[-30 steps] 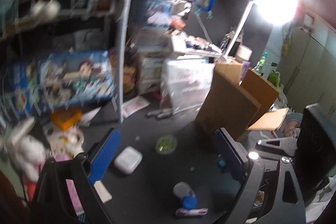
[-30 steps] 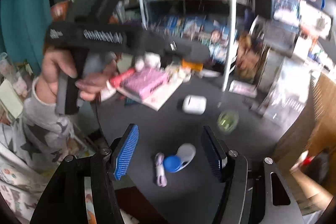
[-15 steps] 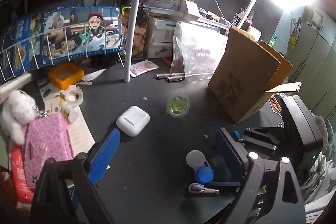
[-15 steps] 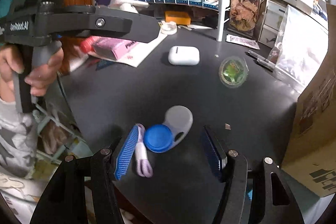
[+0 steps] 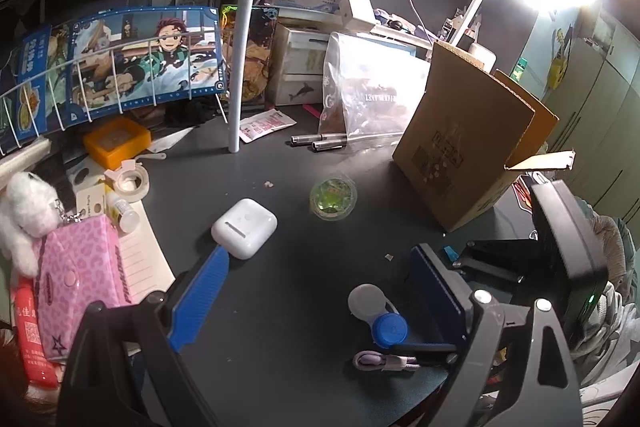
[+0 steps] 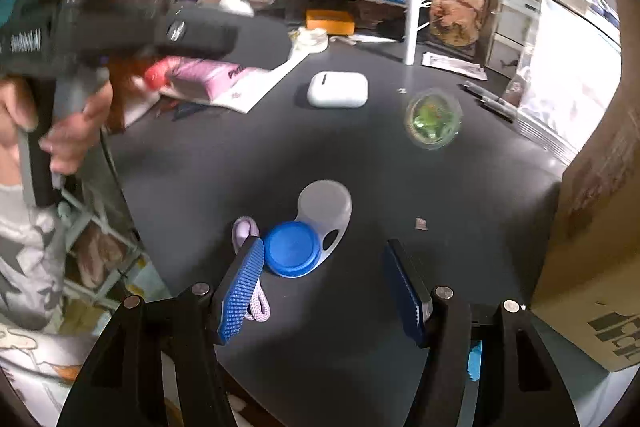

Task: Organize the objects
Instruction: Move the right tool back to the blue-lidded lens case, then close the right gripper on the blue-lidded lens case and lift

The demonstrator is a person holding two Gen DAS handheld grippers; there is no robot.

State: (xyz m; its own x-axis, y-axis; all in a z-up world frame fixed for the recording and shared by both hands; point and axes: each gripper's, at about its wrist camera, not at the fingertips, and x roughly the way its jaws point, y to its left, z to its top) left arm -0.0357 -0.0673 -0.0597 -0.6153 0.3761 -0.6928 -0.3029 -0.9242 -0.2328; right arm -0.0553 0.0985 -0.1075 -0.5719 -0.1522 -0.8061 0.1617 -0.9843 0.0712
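A contact lens case with one blue cap and one clear cap (image 6: 306,233) (image 5: 378,317) lies on the black desk next to a coiled lilac cable (image 6: 252,263) (image 5: 384,362). My right gripper (image 6: 324,287) is open, low over the desk, with the case between its fingertips. A white earbud case (image 5: 245,222) (image 6: 338,89) and a clear cup of green beads (image 5: 333,198) (image 6: 433,117) lie farther back. My left gripper (image 5: 316,291) is open and empty, hovering just short of the earbud case.
A cardboard box (image 5: 476,147) stands at the right. A white rack post (image 5: 244,39), an orange box (image 5: 117,141), a tape roll (image 5: 130,181), a pink pouch (image 5: 78,275), pens (image 5: 320,142) and a plastic bag (image 5: 372,95) crowd the back and left.
Both grippers have dropped toward the desk. My right gripper has moved forward so the lens case sits between its fingers. My left gripper has come closer to the earbud case.
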